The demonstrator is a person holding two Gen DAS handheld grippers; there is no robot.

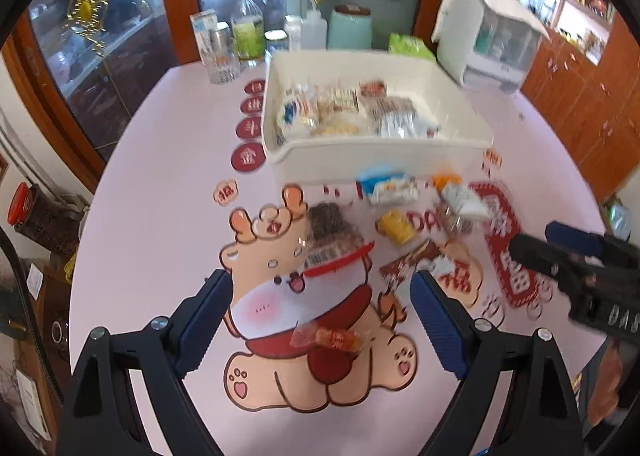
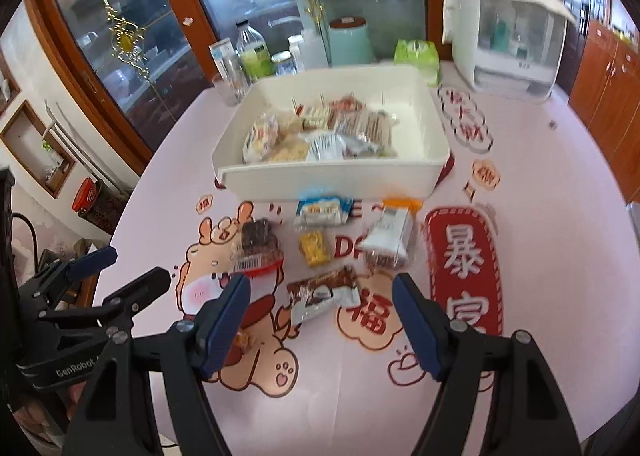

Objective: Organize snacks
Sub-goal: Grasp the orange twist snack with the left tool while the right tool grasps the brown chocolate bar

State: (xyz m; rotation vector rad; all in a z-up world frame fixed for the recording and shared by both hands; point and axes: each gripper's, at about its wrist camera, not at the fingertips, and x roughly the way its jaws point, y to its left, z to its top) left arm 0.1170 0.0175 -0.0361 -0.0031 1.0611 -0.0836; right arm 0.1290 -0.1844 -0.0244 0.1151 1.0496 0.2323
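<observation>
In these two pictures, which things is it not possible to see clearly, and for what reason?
- Snacks inside the white bin: motion blur in both views; labels unreadable, count unclear.
- Orange-wrapped snack: clear in the left wrist view; in the right wrist view the right gripper finger mostly hides it.
- Right gripper in the left wrist view: cut off by the frame edge.
- Contents of the white cabinet: blurred behind its translucent front.
</observation>
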